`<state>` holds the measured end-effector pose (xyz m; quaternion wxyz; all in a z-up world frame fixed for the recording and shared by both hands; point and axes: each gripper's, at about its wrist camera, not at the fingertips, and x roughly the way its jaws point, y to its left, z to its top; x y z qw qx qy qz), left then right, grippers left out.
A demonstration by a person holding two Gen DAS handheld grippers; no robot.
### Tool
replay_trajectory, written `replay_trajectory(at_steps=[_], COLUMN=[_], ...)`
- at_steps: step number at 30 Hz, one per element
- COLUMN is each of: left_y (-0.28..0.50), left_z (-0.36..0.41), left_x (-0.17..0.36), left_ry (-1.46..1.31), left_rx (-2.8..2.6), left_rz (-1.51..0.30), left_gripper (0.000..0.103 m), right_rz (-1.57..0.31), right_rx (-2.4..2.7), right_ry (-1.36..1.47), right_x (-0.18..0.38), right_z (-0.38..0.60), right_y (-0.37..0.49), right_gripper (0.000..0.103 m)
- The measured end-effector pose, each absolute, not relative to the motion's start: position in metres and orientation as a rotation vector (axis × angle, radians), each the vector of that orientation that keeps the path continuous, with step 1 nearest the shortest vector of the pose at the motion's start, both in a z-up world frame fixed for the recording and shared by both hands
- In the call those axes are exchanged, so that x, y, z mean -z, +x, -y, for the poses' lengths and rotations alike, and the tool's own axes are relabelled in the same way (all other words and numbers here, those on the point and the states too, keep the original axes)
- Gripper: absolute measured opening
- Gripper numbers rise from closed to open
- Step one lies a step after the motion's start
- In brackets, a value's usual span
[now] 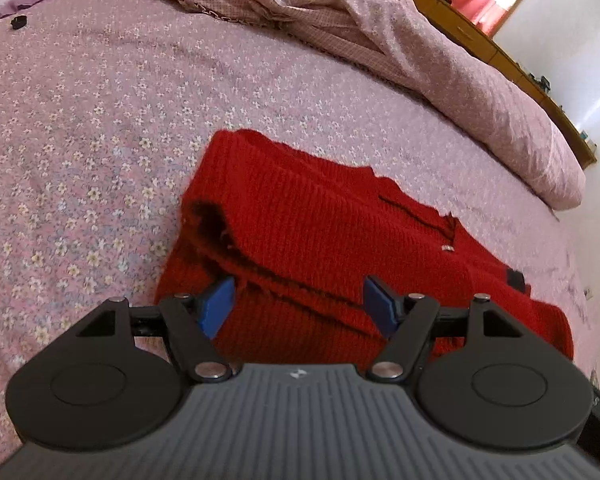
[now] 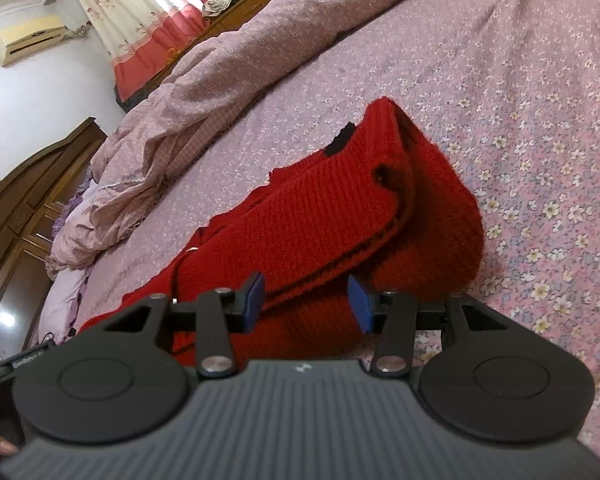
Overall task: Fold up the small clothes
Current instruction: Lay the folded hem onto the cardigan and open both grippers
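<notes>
Left wrist view has the left tongs [image 1: 298, 306] spread over the near edge of the partly folded red sweater [image 1: 320, 232] on the bed [image 1: 80, 140], right tongs [image 2: 306, 302] likewise apart; next, seemingly, pinch both edges and fold.

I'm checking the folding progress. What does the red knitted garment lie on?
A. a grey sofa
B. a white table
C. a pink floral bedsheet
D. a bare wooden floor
C: the red knitted garment rests, partly folded over itself, on the pink floral bedsheet.
</notes>
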<state>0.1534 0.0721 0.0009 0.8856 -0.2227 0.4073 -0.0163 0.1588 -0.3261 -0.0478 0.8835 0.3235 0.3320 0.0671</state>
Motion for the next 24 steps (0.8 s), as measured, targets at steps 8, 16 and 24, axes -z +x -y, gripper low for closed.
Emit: replay_trajectory(at_steps=[8,16,24], left_y=[0.173,0.18,0.19], left_z=[-0.066,-0.058,-0.06], left_x=[0.005,0.0,-0.023], left_ry=[-0.428,-0.334,-0.306], left_rx=[0.006,-0.027,-0.007], left_rz=[-0.835,-0.826,-0.755], left_gripper=[0.075,0.042,0.019], right_rz=[-0.683,-0.618,-0.538], right_rx=[-0.157,-0.184,-0.195], right_ry=[0.677,0.659,0.677], right_x=[0.053,0.044,0.028], right_z=[0.324,0.324,0.33], right_y=[0.17,0.178,0.194], right_gripper=[0.05,0.023,0.01])
